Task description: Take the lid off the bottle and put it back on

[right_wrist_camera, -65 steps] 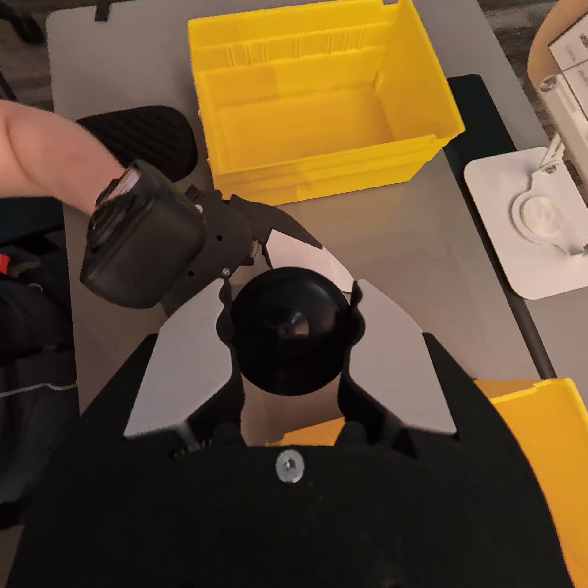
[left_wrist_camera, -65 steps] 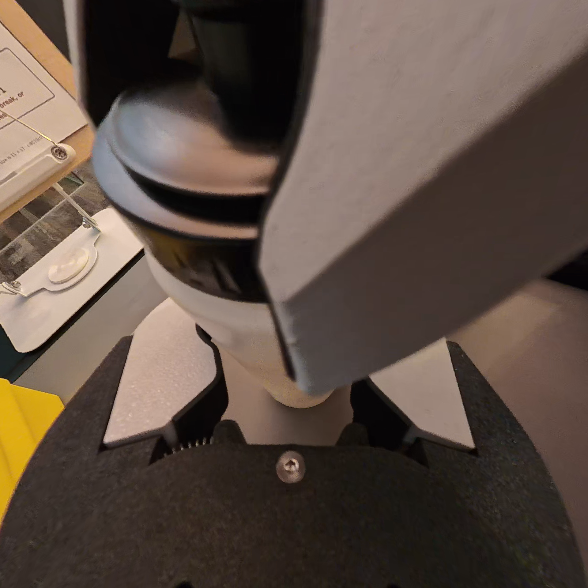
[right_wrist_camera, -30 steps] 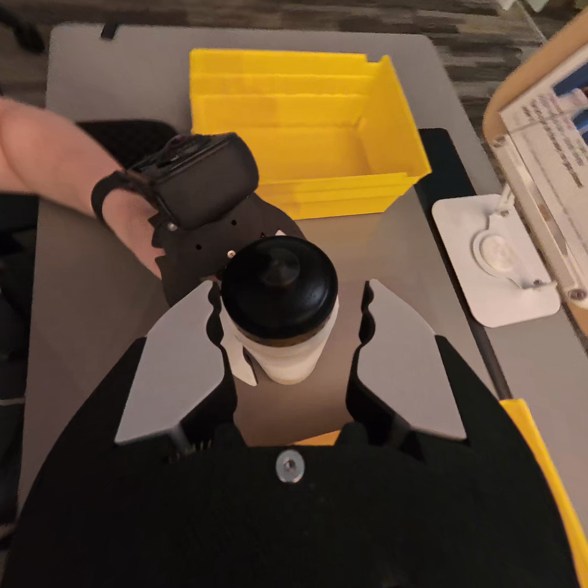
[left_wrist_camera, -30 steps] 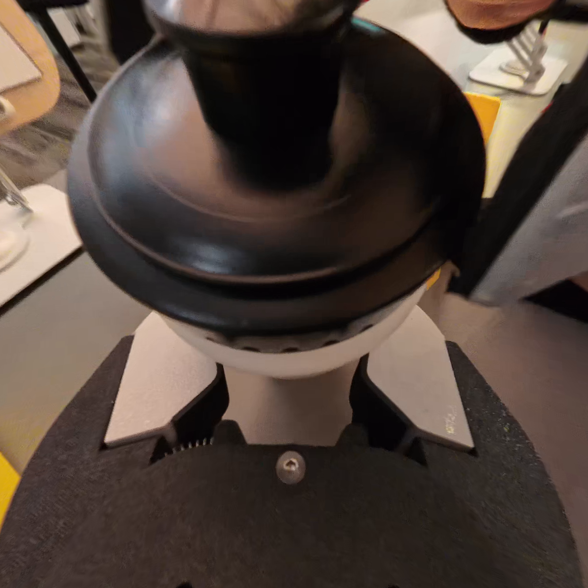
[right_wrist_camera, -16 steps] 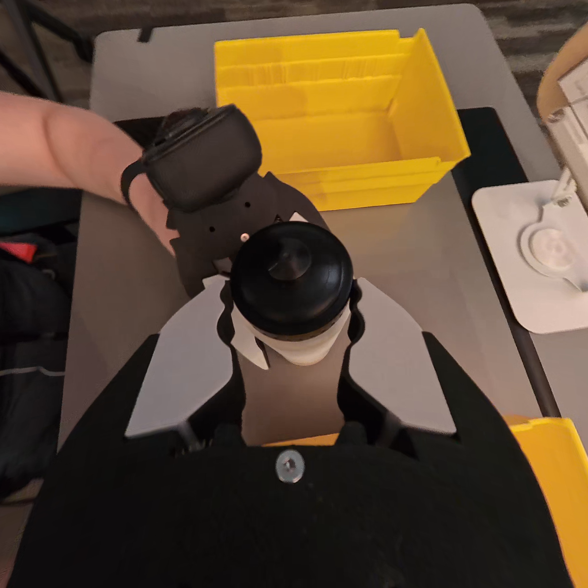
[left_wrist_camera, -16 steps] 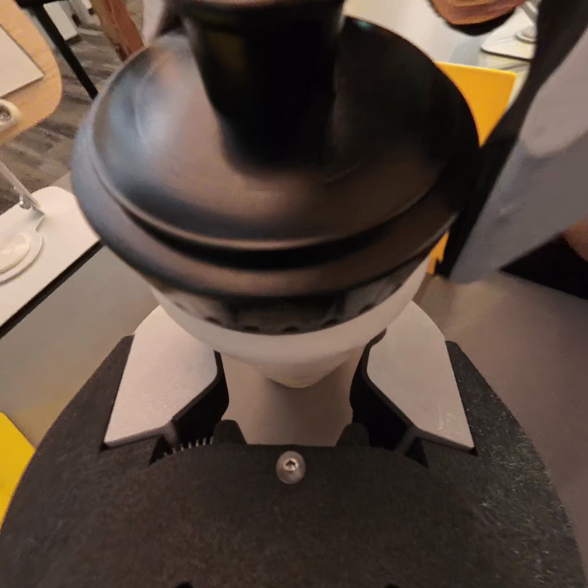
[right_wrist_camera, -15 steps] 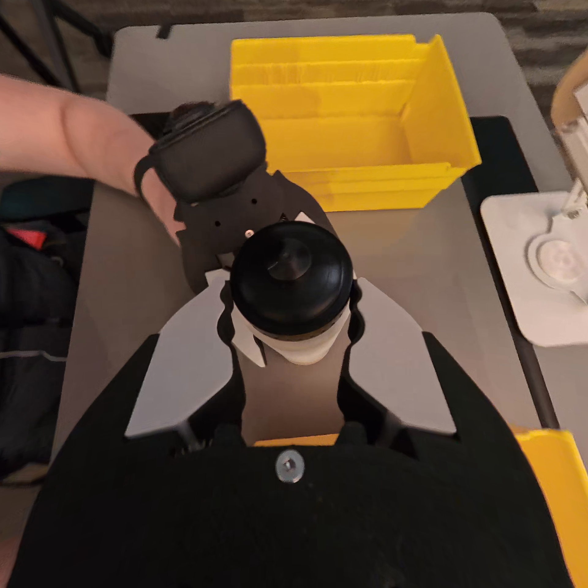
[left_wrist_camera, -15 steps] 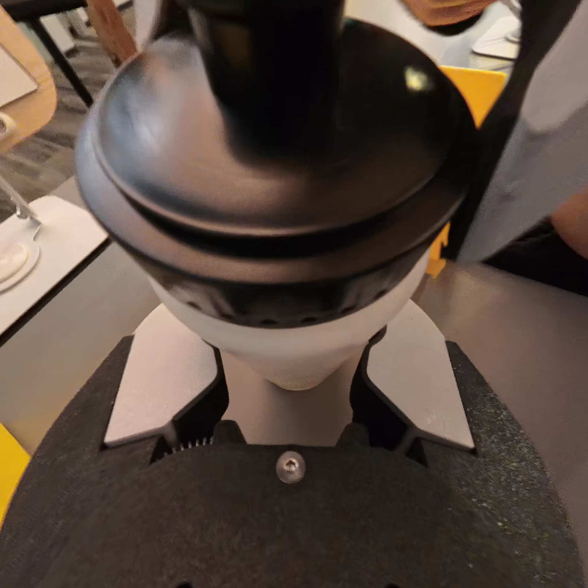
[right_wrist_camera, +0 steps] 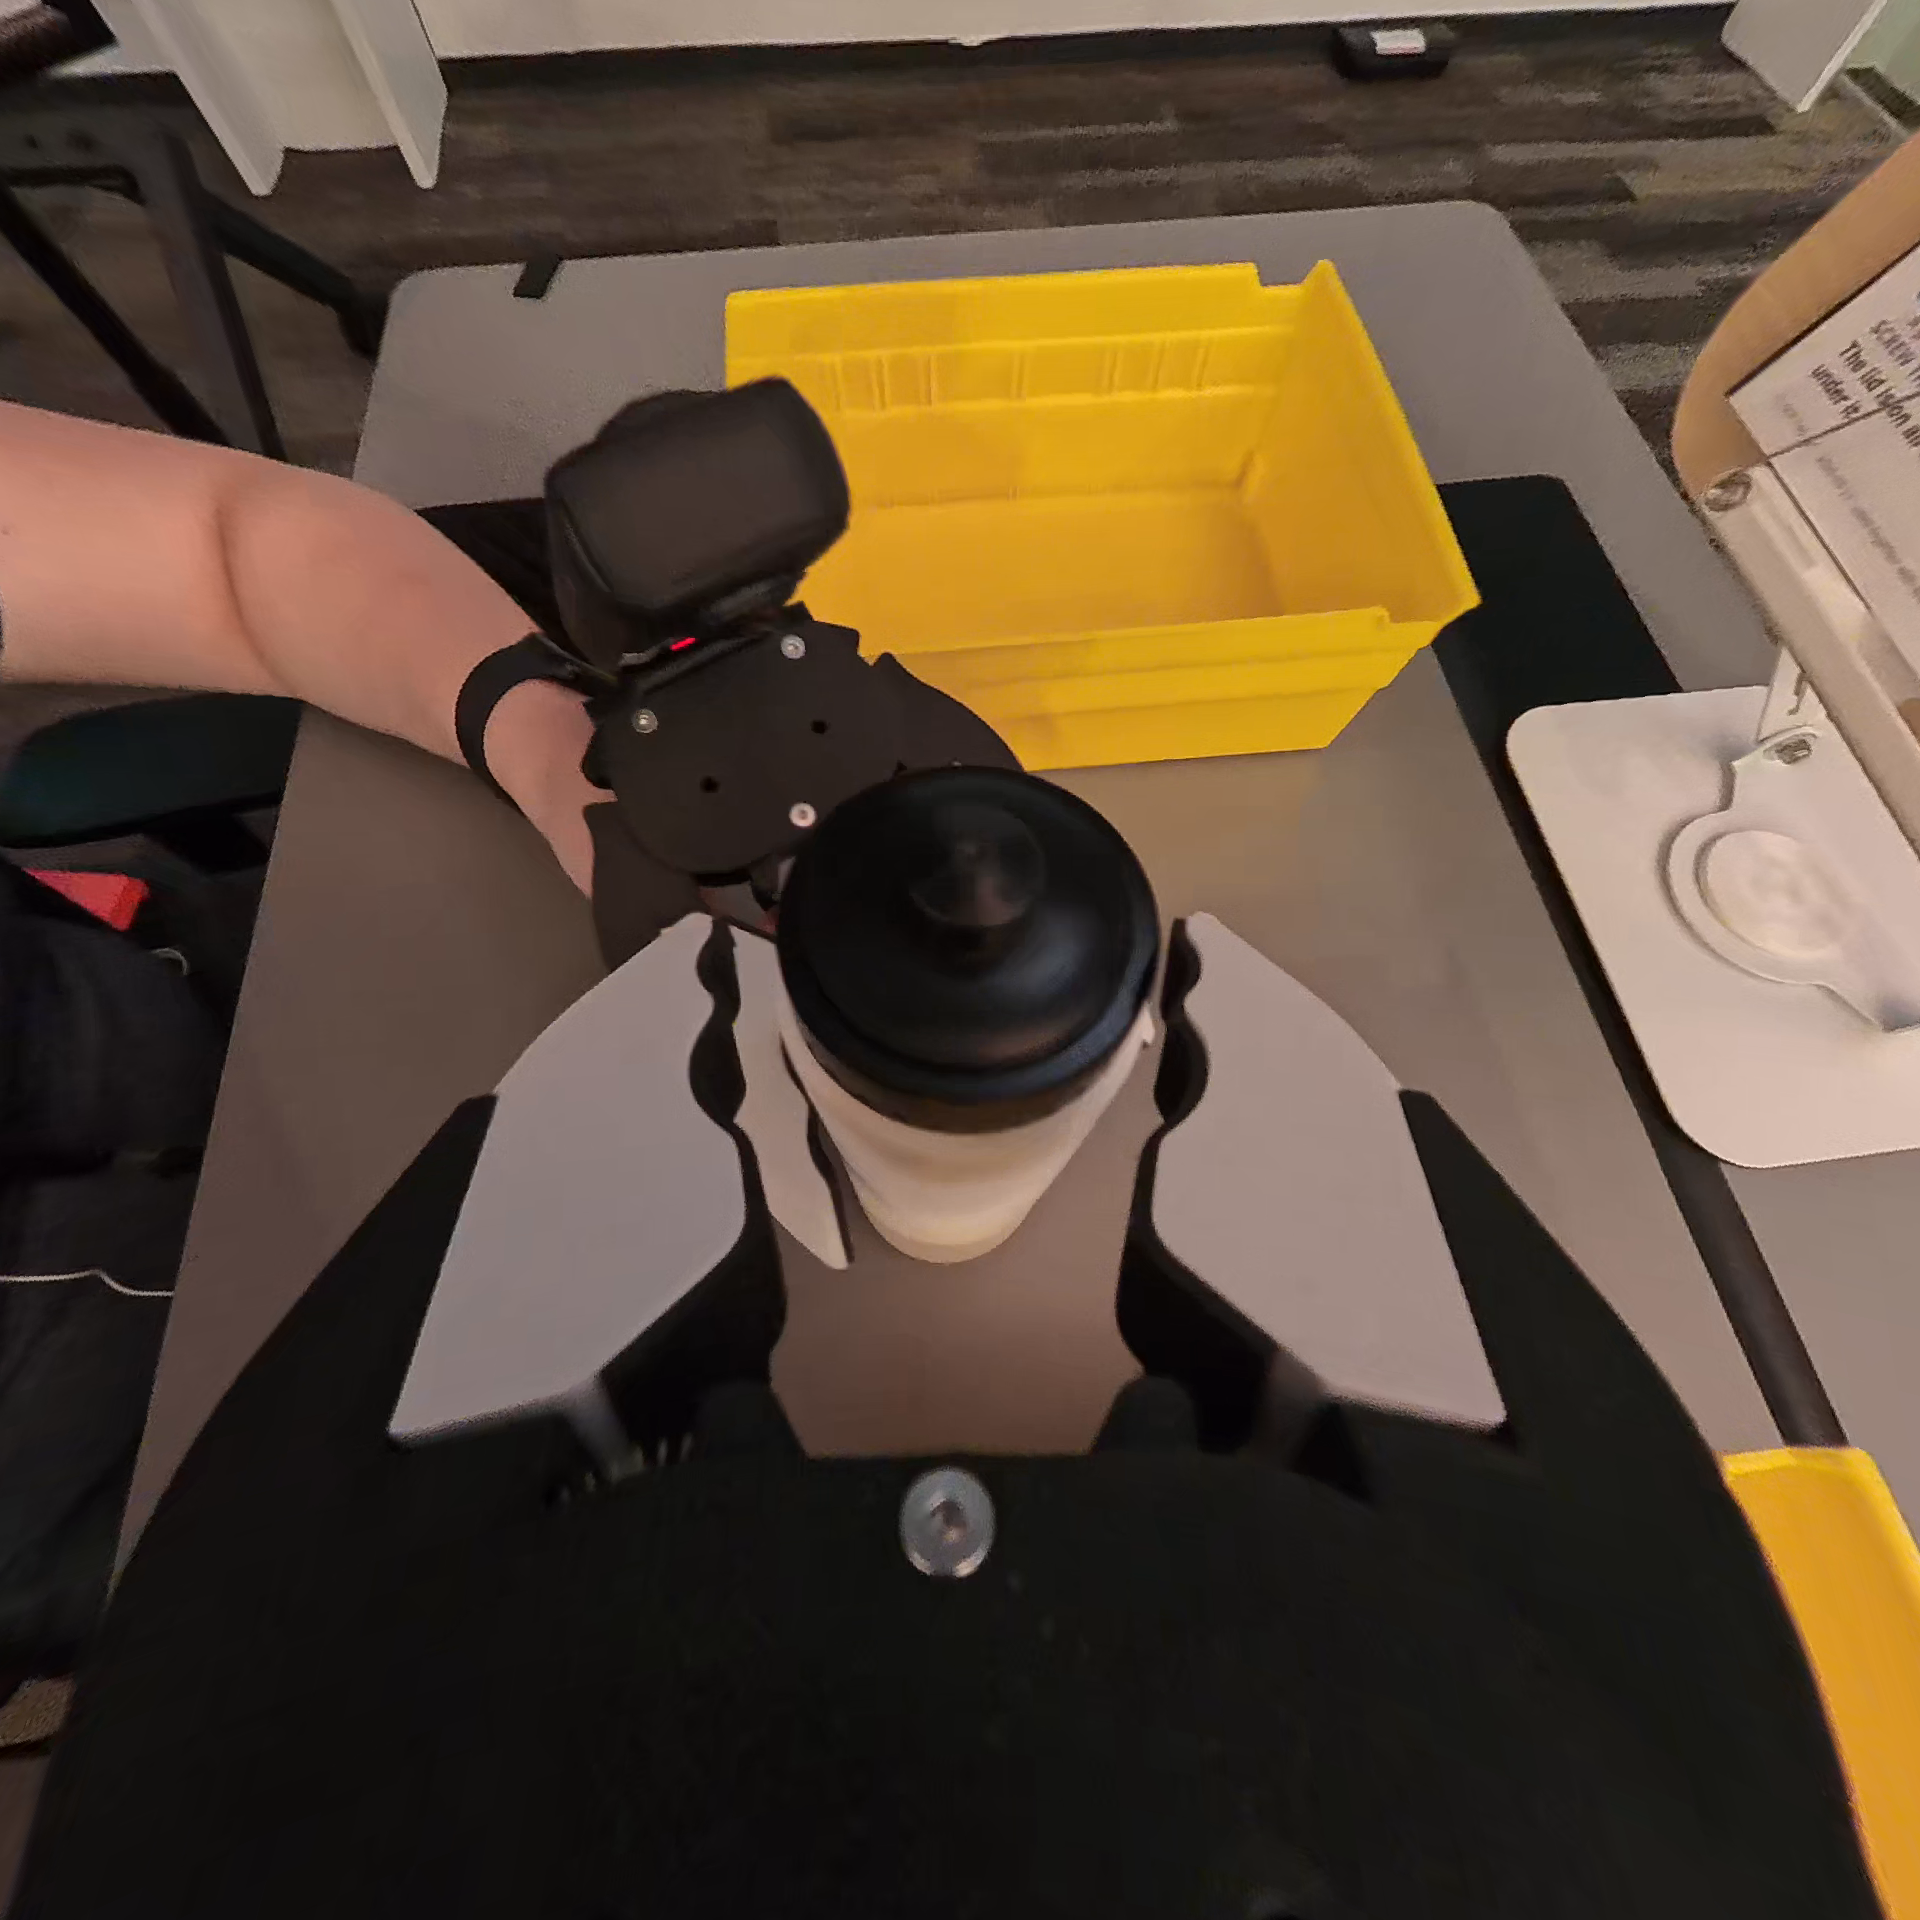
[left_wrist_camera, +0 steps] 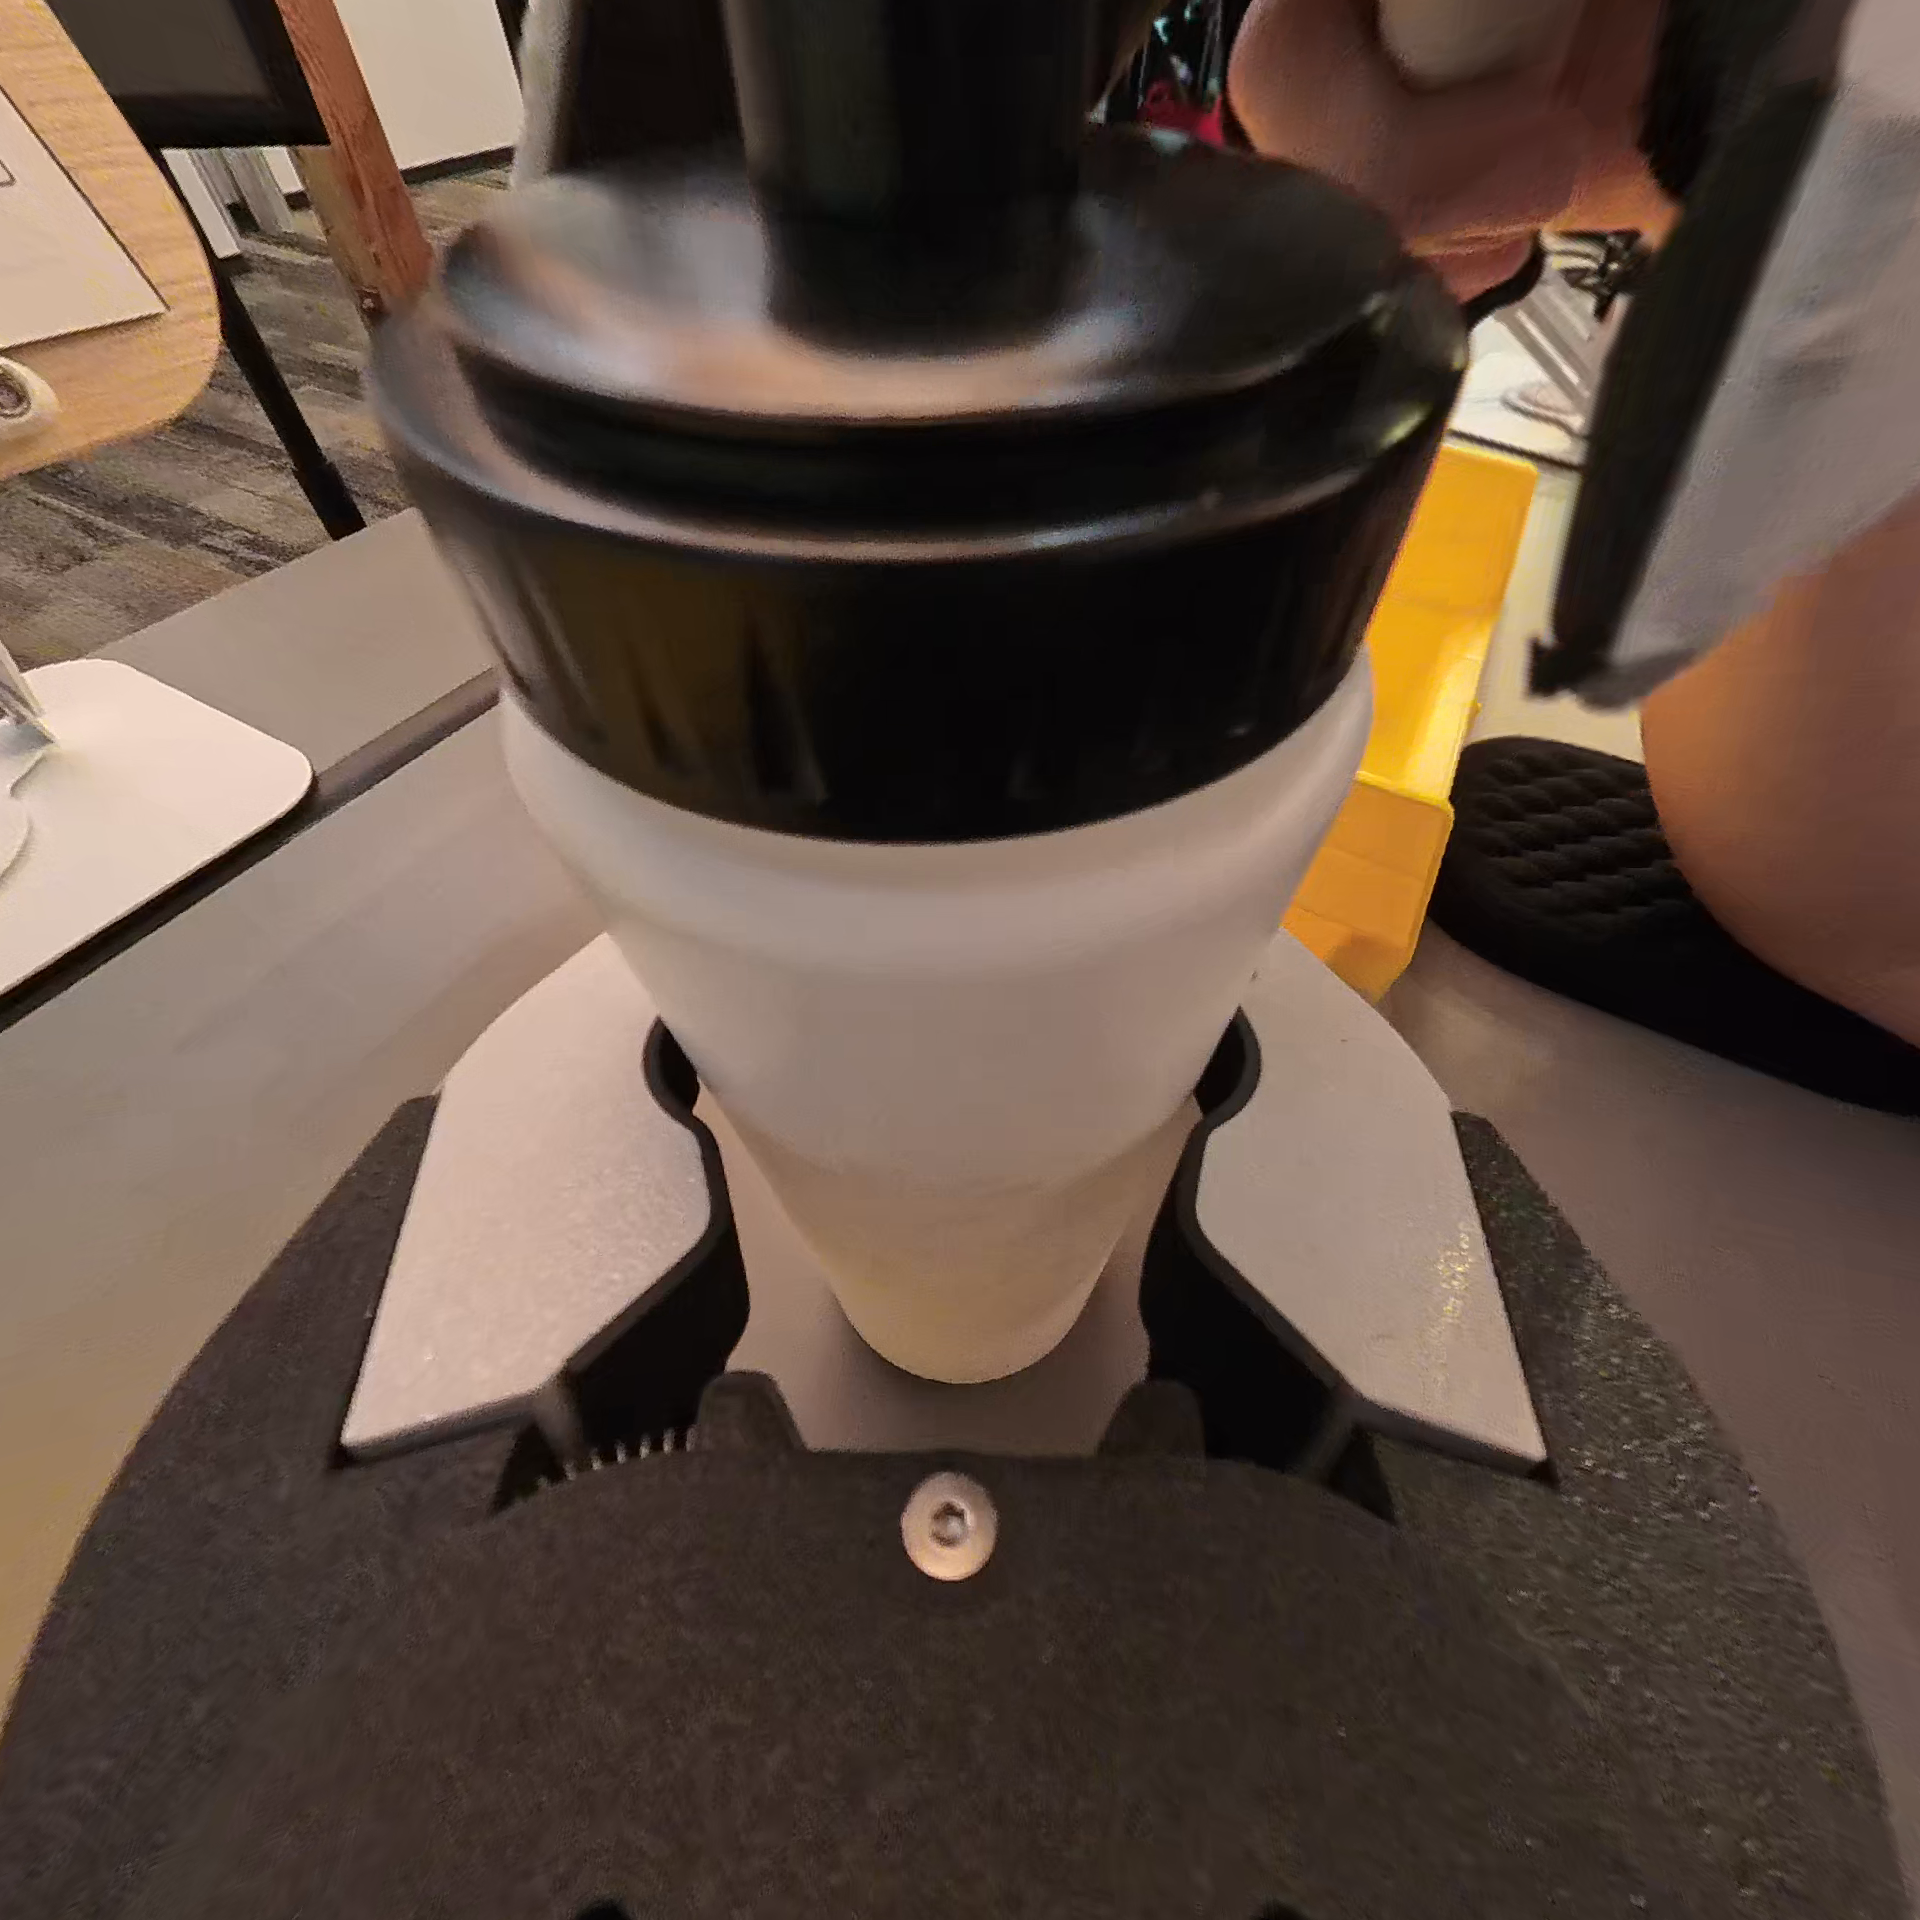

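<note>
Left wrist view: bottle (left_wrist_camera: 935,1060) between fingers (left_wrist_camera: 540,1226)

Grey table (right_wrist_camera: 1351,883): yellow bin (right_wrist_camera: 1091,499), white bottle (right_wrist_camera: 935,1174).

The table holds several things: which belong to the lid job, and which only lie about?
Part of the job:
- white bottle, held by the left gripper
- black lid, on the bottle
- right gripper, its fingers open beside the lid

Lying about:
- yellow bin
- white stand base
- black pad

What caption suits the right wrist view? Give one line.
Right gripper open around the black lid of a white bottle held by the left gripper.
</note>
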`<state>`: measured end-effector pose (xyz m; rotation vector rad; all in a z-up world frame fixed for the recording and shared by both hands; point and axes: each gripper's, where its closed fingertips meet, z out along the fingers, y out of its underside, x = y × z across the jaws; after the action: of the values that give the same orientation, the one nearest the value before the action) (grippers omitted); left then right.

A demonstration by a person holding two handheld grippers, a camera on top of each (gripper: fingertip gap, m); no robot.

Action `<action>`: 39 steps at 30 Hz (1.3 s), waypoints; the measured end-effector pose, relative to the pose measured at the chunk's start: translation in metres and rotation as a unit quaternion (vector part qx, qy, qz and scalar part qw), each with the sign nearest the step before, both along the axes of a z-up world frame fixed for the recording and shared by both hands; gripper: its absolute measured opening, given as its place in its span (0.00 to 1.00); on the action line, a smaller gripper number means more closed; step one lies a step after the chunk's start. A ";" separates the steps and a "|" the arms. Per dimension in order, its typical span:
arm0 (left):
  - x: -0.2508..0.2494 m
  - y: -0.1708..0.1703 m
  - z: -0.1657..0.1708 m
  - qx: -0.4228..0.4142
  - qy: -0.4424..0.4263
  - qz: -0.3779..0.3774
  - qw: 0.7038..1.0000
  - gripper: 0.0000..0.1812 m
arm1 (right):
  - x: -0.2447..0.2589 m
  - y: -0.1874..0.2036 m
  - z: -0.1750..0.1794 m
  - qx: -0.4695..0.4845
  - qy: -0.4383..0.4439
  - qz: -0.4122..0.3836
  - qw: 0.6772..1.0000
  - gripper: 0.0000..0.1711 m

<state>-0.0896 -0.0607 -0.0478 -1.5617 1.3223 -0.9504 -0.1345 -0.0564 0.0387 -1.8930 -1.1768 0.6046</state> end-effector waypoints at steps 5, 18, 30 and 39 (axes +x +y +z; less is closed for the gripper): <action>0.004 -0.009 0.000 0.037 0.003 -0.019 0.999 0.53 | 0.004 -0.010 -0.004 0.017 -0.037 0.028 0.999 0.42; 0.012 -0.020 0.004 0.026 -0.061 -0.036 0.997 0.53 | 0.002 -0.012 -0.003 -0.037 0.038 0.062 0.997 0.51; 0.017 -0.046 0.002 0.043 -0.027 -0.116 0.992 0.52 | 0.000 -0.050 0.001 0.018 0.051 0.232 0.971 0.45; 0.010 -0.016 0.000 0.020 -0.014 -0.046 0.999 0.53 | 0.013 -0.017 0.002 0.009 0.018 0.098 0.995 0.52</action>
<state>-0.0798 -0.0765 -0.0476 -1.4625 1.3941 -0.9926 -0.1214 -0.0735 0.0404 -1.7574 -1.3506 0.7280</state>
